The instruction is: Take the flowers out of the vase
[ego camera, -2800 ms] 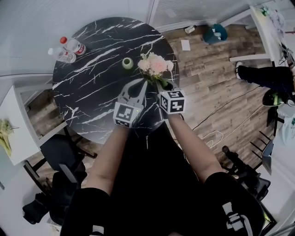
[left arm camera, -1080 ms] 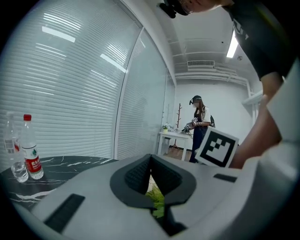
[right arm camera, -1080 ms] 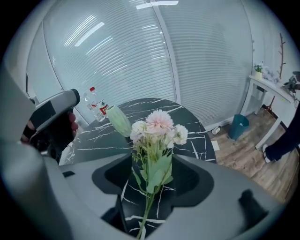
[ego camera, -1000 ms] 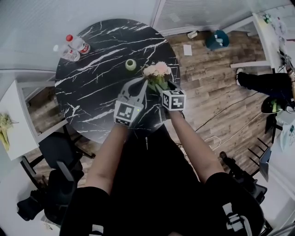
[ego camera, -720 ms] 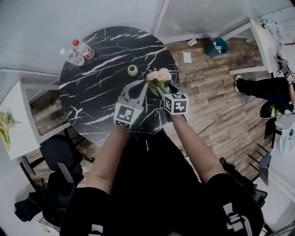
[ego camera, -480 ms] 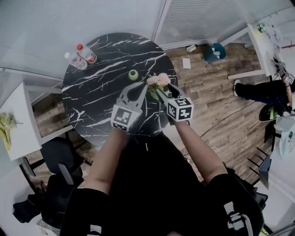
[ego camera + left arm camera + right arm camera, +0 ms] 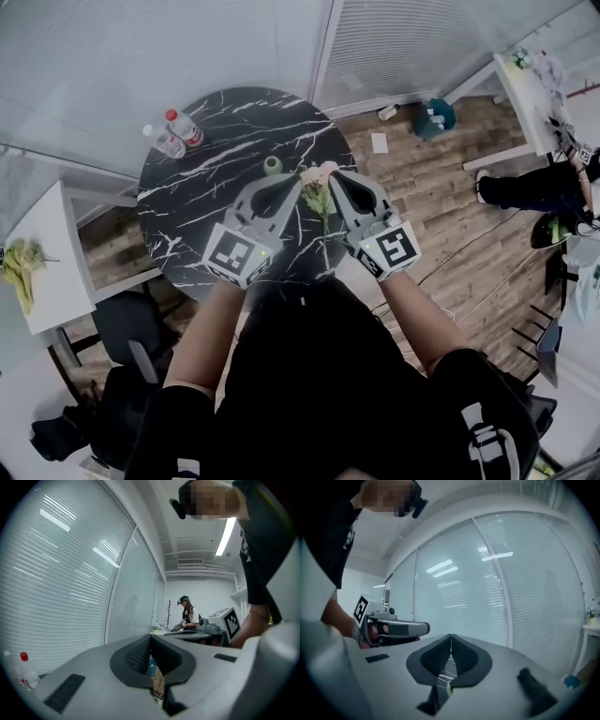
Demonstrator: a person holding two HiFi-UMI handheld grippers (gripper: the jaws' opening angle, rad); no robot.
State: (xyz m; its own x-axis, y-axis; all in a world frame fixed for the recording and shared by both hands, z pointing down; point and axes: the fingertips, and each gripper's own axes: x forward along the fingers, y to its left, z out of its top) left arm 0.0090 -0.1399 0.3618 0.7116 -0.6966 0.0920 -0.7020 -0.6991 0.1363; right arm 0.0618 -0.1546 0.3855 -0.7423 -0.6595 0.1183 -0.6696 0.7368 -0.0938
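The pink flowers (image 7: 317, 180) lie on the black marble table (image 7: 202, 197), stems toward me, out of the small green vase (image 7: 273, 165), which stands upright to their left. Both grippers hang high above the table, on either side of the flowers in the head view. My left gripper (image 7: 298, 179) (image 7: 150, 637) is shut and holds nothing. The jaws of my right gripper (image 7: 335, 175) (image 7: 451, 636) have just been closing; they now meet with nothing between them. Each gripper shows in the other's view, the right gripper (image 7: 220, 625) and the left gripper (image 7: 393, 630).
Two water bottles (image 7: 176, 131) stand at the table's far left edge. A white side table with greens (image 7: 37, 272) and a dark chair (image 7: 131, 328) are on the left. A teal bin (image 7: 437, 117) and a seated person (image 7: 534, 183) are on the right.
Both grippers have risen toward the head camera and look larger. The right gripper's jaws have closed. The flowers stay below on the table.
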